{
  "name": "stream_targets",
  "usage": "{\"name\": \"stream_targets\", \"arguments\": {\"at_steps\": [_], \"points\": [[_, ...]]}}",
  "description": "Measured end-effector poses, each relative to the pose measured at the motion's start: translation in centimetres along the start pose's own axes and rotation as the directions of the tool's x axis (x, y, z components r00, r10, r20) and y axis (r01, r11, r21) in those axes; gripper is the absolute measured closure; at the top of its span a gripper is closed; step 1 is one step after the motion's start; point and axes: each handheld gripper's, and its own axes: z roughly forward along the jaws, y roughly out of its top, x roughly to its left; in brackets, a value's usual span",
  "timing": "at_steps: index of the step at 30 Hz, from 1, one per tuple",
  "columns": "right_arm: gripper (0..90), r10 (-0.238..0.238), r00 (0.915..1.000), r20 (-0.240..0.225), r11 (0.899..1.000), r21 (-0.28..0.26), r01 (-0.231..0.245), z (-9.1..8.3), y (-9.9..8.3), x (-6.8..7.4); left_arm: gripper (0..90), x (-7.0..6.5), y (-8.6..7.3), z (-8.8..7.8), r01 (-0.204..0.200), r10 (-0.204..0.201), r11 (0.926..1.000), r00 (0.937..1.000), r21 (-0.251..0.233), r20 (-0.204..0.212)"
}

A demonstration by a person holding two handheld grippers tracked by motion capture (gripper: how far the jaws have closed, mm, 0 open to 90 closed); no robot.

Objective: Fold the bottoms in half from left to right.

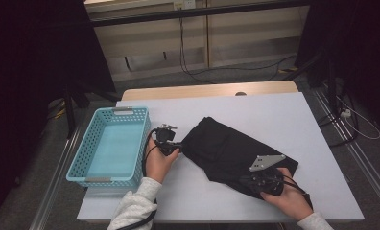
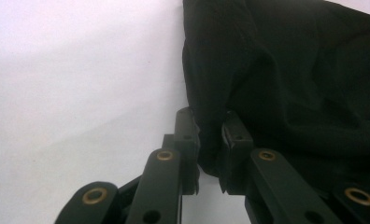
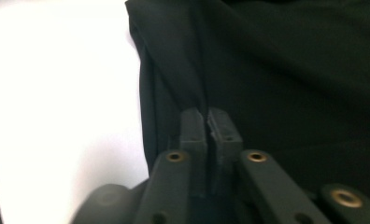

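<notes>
A black cloth lies crumpled in the middle of the pale table. My left gripper is at the cloth's left corner. In the left gripper view its jaws are shut on the hanging edge of the black cloth. My right gripper, with its grey plate on top, is at the cloth's near right edge. In the right gripper view the right gripper has its pads pressed together on a thin fold of the black cloth.
A light blue plastic basket stands at the table's left edge, just left of my left hand. Cables run across the floor behind the table, and dark stands rise at both sides. Bare tabletop shows beyond the cloth and to its right.
</notes>
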Motion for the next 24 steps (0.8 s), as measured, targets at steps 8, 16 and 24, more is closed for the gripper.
{"name": "stream_targets", "arguments": {"at_steps": [8, 16, 24], "points": [[88.9, -0.010, 0.9998, -0.018, 1.000, 0.021, 0.011, -1.4, -1.2, 0.3, 80.3, 0.3, -0.2, 0.0, 0.015, -0.015, 0.9999, 0.9999, 0.005, 0.001], [60.4, -0.027, 0.9996, -0.005, 1.000, 0.004, 0.027, -1.6, -0.8, 0.3, 76.2, 0.1, -0.3, -0.2, -0.002, 0.002, 1.0000, 1.0000, 0.001, 0.004], [41.2, 0.047, 0.9961, 0.074, 0.995, -0.094, -0.040, -1.3, 1.0, -2.3, 51.7, 0.2, -0.7, -0.7, -0.028, 0.028, 0.9996, 0.9996, -0.007, 0.001]]}}
